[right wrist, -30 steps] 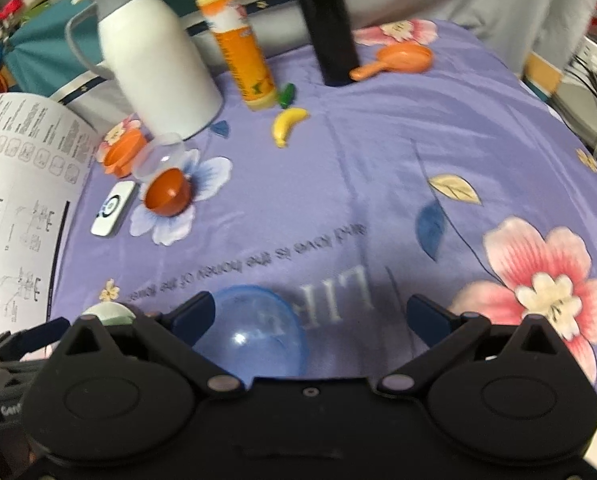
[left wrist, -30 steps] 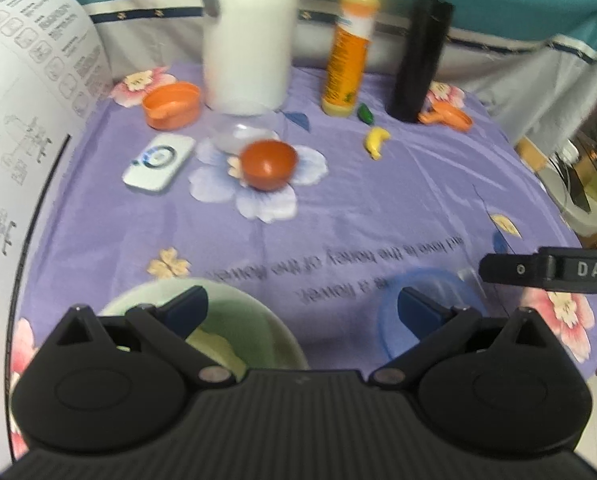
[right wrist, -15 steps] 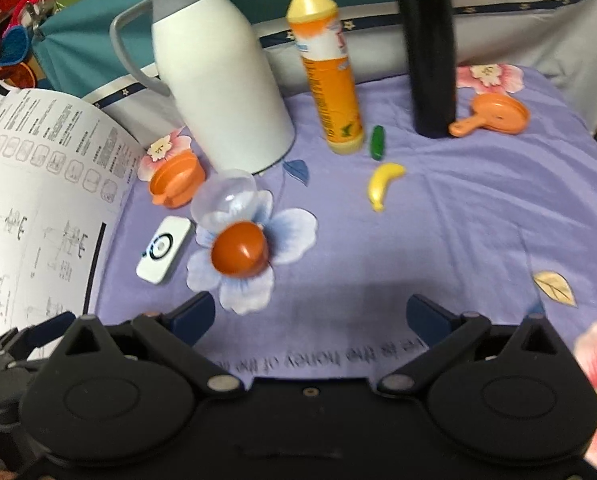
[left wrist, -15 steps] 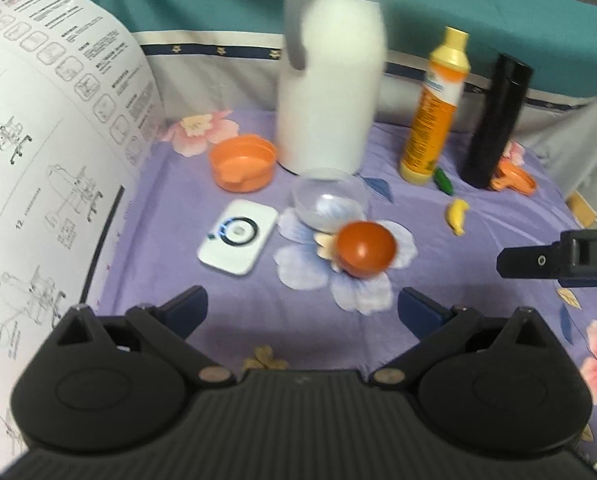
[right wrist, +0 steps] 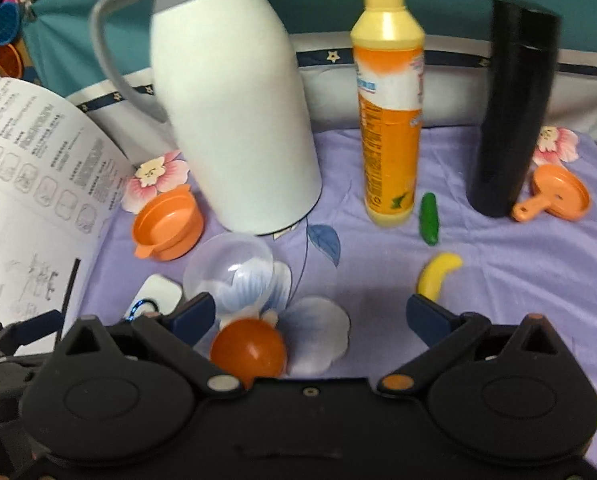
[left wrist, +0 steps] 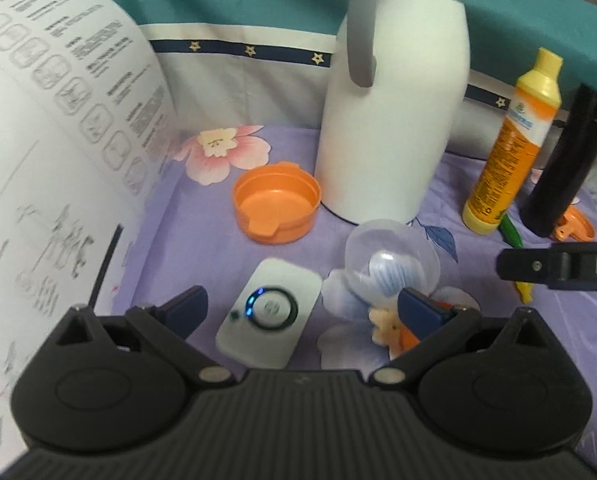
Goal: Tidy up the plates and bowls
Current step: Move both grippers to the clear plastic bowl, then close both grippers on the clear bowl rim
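Note:
A small orange bowl [left wrist: 276, 202] [right wrist: 166, 226] with a tab handle sits on the purple flowered cloth, left of the white jug. A clear bowl [left wrist: 390, 260] [right wrist: 230, 272] lies tilted just in front of the jug. A dark orange bowl [right wrist: 248, 350] sits upside down by it, mostly hidden behind my left gripper's finger [left wrist: 422, 308] in the left wrist view. My left gripper [left wrist: 304, 308] is open, low over a white device [left wrist: 270, 312]. My right gripper [right wrist: 310, 316] is open, with the dark orange bowl near its left finger.
A white jug [right wrist: 234, 112], an orange bottle [right wrist: 390, 112] and a black flask [right wrist: 510, 112] stand along the back. A toy pan [right wrist: 558, 196], cucumber [right wrist: 428, 220] and banana [right wrist: 438, 274] lie at right. A curled paper manual [left wrist: 58, 160] rises at left.
Both grippers have moved forward toward the back of the table. The green and blue bowls near the front have dropped out of view. Both grippers stay open.

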A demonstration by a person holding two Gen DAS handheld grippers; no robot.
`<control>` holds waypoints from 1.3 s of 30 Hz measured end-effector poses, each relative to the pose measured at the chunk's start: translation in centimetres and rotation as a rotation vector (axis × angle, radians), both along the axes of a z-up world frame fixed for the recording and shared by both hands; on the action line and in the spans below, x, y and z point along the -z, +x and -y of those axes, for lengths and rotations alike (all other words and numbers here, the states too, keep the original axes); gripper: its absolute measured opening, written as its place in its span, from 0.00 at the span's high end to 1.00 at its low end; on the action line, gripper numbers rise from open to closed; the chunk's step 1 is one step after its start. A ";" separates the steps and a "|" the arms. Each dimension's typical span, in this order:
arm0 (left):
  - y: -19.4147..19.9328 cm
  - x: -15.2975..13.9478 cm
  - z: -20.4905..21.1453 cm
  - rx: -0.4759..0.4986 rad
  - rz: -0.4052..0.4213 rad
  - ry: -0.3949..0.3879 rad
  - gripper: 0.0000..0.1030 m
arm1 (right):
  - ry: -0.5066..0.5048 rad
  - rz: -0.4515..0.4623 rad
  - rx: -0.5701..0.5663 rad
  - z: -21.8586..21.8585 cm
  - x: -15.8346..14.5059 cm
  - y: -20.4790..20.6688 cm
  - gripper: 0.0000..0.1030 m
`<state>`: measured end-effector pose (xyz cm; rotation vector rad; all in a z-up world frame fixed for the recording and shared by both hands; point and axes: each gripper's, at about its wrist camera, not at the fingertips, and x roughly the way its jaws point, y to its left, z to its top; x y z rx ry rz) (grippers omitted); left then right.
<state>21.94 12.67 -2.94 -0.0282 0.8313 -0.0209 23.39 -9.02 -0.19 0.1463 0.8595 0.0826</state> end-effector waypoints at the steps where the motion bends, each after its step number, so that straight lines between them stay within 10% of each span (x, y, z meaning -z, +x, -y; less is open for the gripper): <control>1: 0.6 0.3 0.2 0.001 -0.003 0.004 0.00 | 0.008 -0.004 -0.003 0.0 0.3 0.7 0.05; 22: 6.4 4.8 3.1 0.095 -0.086 -0.038 0.61 | 0.078 -0.072 -0.086 -3.0 5.3 6.8 0.72; 24: 6.6 5.1 3.2 0.103 -0.100 -0.050 0.78 | 0.080 -0.082 -0.088 -3.3 5.7 7.0 0.80; 39: 5.6 3.0 2.9 0.055 -0.056 -0.026 0.81 | 0.090 -0.036 -0.104 -4.5 3.7 5.9 0.82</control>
